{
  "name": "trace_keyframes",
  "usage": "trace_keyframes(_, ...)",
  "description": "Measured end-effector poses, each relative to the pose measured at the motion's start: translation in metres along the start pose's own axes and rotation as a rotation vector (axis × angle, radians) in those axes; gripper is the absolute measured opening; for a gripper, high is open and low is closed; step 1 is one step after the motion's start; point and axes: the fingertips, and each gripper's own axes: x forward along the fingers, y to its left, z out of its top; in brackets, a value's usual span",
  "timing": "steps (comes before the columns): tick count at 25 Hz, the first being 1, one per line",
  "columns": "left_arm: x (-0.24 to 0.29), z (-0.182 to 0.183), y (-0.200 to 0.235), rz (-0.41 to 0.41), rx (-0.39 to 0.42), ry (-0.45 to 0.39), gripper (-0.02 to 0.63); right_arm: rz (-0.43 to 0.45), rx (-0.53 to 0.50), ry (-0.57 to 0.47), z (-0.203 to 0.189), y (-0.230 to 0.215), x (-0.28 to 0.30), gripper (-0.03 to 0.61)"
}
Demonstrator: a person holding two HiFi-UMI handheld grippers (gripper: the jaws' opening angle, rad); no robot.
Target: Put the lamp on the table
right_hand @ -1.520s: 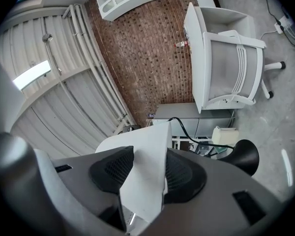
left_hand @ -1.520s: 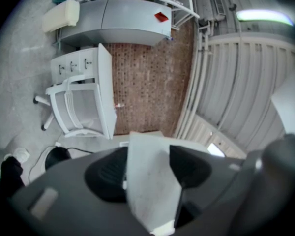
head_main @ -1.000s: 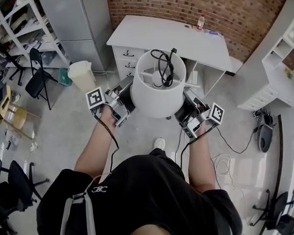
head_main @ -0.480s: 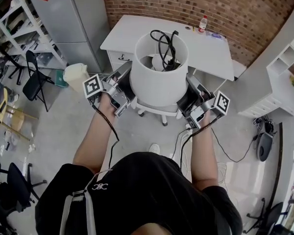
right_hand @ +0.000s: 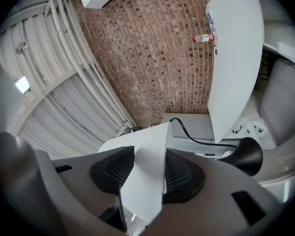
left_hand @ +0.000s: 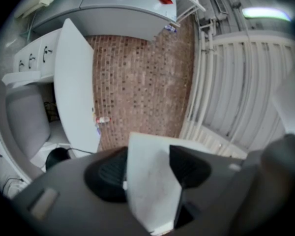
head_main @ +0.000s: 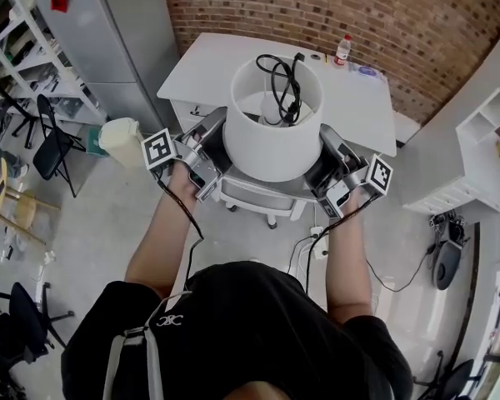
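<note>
- While a person is standing before a white table [head_main: 354, 98] set against a brick wall [head_main: 383, 7], the two hand-held grippers are carrying a lamp [head_main: 271, 136] between them by its white drum shade.
- The left gripper [head_main: 214, 140] is clamping the left side of the shade; its own view is showing the shade's thin wall pinched between the two black pads [left_hand: 108, 173].
- The right gripper [head_main: 327, 158] is gripping the opposite side, its jaws closing on the shade wall that is standing between them, pads pressing on both faces.
- The lamp is hanging upright in the air in front of the person's chest, off any surface, and in the head view it is overlapping the near edge of the table.
- A black cord [head_main: 285, 86] is lying coiled inside the open top of the shade.
- A grey office chair [head_main: 258, 194] is showing just below the lamp, tucked at the table's front.
- A small bottle [head_main: 342, 48] is standing at the far edge of the table, near the wall and well apart from the lamp.
</note>
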Motion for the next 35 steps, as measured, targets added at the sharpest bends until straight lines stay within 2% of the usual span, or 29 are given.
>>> trace_keyframes(9, 0.004, 0.007, 0.024, 0.04, 0.001, -0.009, 0.259, -0.029, 0.043, 0.017, 0.006, -0.029, -0.001, 0.17)
trace_keyframes(16, 0.021, 0.013, 0.045, 0.05, -0.004, 0.018, 0.259, -0.045, 0.048, 0.008, 0.023, -0.046, -0.003, 0.173)
trace_keyframes(30, 0.13, 0.091, 0.107, 0.056, -0.023, 0.088, 0.259, -0.062, 0.047, 0.003, 0.134, -0.103, 0.052, 0.175)
trace_keyframes(35, 0.172, 0.122, 0.131, 0.056, -0.047, 0.146, 0.259, -0.06, 0.02, -0.013, 0.182, -0.124, 0.079, 0.176)
